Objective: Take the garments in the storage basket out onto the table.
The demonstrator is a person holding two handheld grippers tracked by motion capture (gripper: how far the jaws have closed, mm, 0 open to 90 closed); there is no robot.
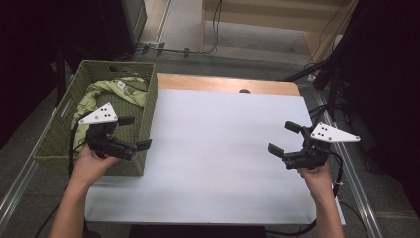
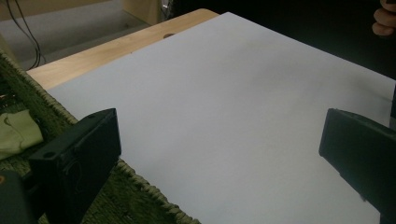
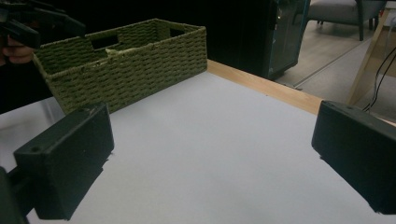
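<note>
with both jaws spread wide and nothing between them, my left tongs (image 1: 134, 133) hang over the near right corner of the woven green basket (image 1: 59, 144), held in my left hand (image 1: 91, 161). just behind them, inside the basket, a crumpled green cloth (image 1: 116, 90) lies against the far wall. my right tongs (image 1: 285, 136) are well apart across the white sheet (image 1: 213, 148) on the worktop, gaping wide and holding nothing, pointing toward the basket from above the sheet's right edge.
</note>
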